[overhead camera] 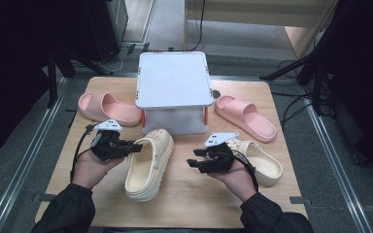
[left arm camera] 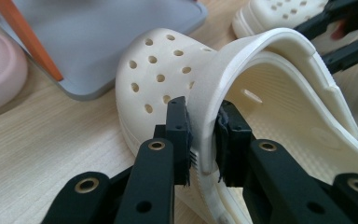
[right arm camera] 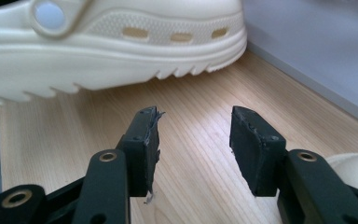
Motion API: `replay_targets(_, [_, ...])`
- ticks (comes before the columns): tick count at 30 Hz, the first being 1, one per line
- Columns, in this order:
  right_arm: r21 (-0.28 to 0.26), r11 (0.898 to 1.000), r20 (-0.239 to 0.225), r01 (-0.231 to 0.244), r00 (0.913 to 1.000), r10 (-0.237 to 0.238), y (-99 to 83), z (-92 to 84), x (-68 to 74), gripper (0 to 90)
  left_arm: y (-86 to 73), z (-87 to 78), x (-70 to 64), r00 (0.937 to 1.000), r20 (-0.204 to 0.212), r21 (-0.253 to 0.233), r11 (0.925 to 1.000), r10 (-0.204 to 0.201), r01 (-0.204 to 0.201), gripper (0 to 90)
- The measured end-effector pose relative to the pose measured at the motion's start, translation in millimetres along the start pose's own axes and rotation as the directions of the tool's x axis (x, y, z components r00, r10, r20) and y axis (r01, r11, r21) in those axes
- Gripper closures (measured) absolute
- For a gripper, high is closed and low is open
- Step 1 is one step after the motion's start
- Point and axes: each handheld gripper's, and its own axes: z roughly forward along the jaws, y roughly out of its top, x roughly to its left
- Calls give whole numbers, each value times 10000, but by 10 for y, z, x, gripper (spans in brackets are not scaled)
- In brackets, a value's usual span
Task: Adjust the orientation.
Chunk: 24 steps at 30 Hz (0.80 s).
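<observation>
Nearest, two sleeved forearms reaching in over a pale wooden counter (overhead camera: 189, 204), one hand-held gripper in each hand. Left hand-held gripper (overhead camera: 137, 145) clenched on the rim of a cream clog (overhead camera: 148, 165), one pad outside the upper and one inside the foot opening, just behind the perforated toe, as seen along its jaws in the left gripper view (left arm camera: 204, 140). That clog lying at the counter's centre-left, toe pointing away toward the bin, heel nearest. Right hand-held gripper (overhead camera: 192, 163) released, jaws standing apart with nothing between them, hovering just right of the held clog; in the right gripper view (right arm camera: 195, 140) only bare wood between the pads and the clog's ridged sole (right arm camera: 98, 60) beyond. To do this step well, probably: keep the pinch deep on the firm rim rather than the thin strap, lift level so the heel does not drag, bring the free gripper to the far side for support if the shoe swings. Behind the right hand, a second cream clog (overhead camera: 260, 162). Farther back, a grey lidded bin (overhead camera: 174, 80) with orange latches, centred, and a pink slide on each side of it, left (overhead camera: 108, 108) and right (overhead camera: 245, 117). Count: two cream clogs, two pink slides, one bin, two hand-held grippers.
</observation>
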Motion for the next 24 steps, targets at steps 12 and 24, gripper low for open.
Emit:
replay_targets(12, [21,9998,158,-172,9997,172,-58,-36,-7,528,-27,121,-108,9968,617,325,9981,504,-524,724])
replay_targets(24, [83,9998,76,-154,9999,153,-56,-12,12,525,-69,196,-190,9910,1113,898,9924,740,-841,675])
